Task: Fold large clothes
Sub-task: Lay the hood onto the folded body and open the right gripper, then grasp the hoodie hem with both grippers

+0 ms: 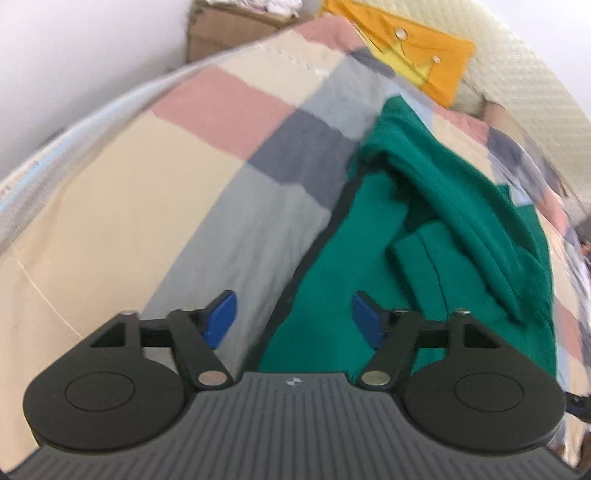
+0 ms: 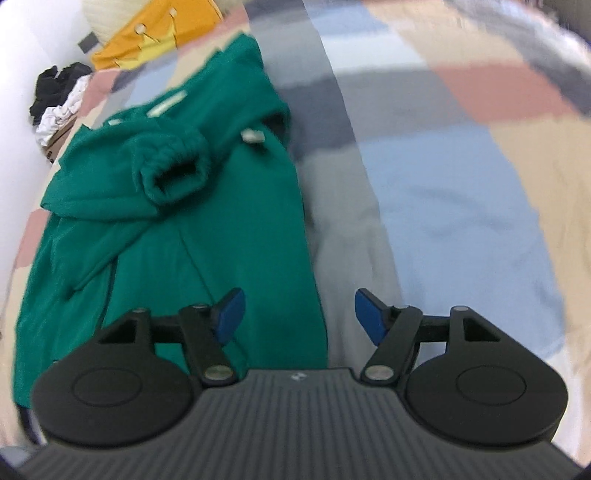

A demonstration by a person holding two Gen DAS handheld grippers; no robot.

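A green hoodie [image 2: 207, 221] lies on a bed [image 1: 110, 221] spread with a checked sheet [image 2: 443, 192] of pink, cream, grey and blue blocks. It is partly folded: both sleeves are laid in over the body, and one elastic cuff [image 2: 173, 173] rests on top, its opening facing the right wrist camera. A pale cord end [image 2: 253, 137] lies on the chest near the hood. In the left wrist view the hoodie [image 1: 424, 240] runs lengthwise toward the head of the bed, with bare sheet between it and the bed's near side edge.

The left gripper [image 1: 293, 319] hangs above the hoodie's one long edge, its blue pads [image 1: 221, 317] wide apart with nothing between them. The right gripper [image 2: 299, 317] hangs above the opposite long edge, pads [image 2: 369, 315] likewise spread and empty; one pad is over the green cloth, the other over the sheet.

At the head of the bed an orange cushion [image 1: 417, 55] with a yellow crown leans against a cream quilted headboard [image 1: 517, 74]. A cardboard box [image 1: 229, 29] stands past the bed's far corner by the wall. A heap of black and white clothes [image 2: 59, 99] lies at the bed's edge beside the wall in the right wrist view.
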